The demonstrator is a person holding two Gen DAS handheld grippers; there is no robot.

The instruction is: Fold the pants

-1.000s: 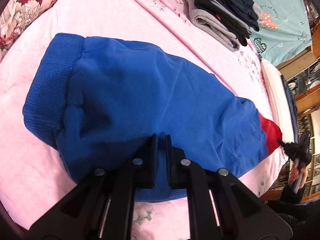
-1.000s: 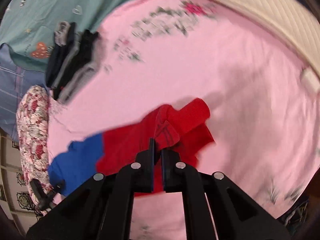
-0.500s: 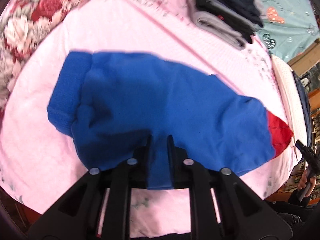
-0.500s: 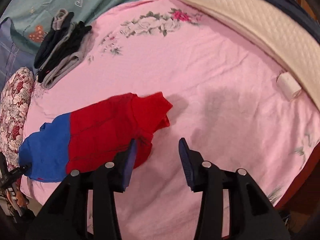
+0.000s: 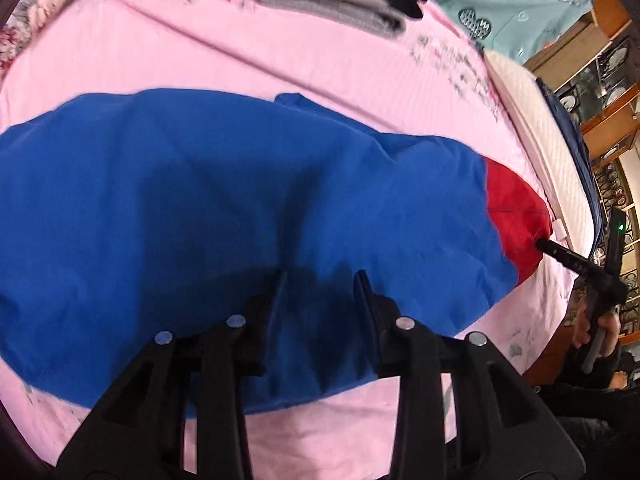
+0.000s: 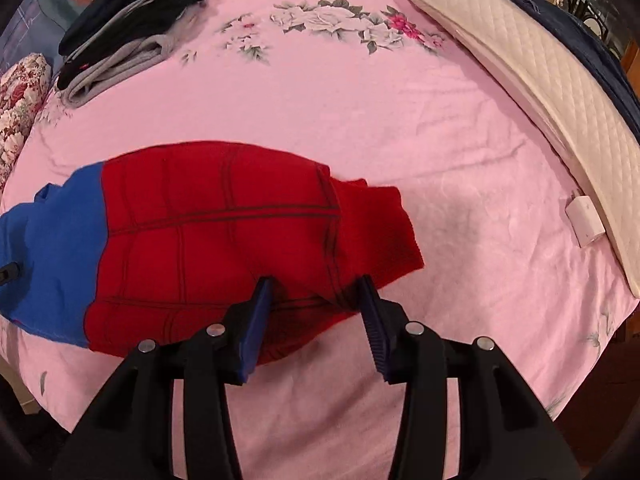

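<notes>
A pink floral bedsheet point(image 6: 360, 120) covers the bed, with a stack of folded dark and grey clothes point(image 6: 124, 28) at its far edge and a quilted cream pillow point(image 6: 520, 72) along the side. The pants point(image 6: 208, 240) lie flat across the near part of the sheet, long axis running side to side: blue half toward the left hand, red half toward the right. The left gripper point(image 5: 320, 280) hovers, jaws apart, over the blue near edge. The right gripper point(image 6: 314, 284) is also spread wide, straddling the red hem end, so each hand is nearest its own end for a lengthwise fold
</notes>
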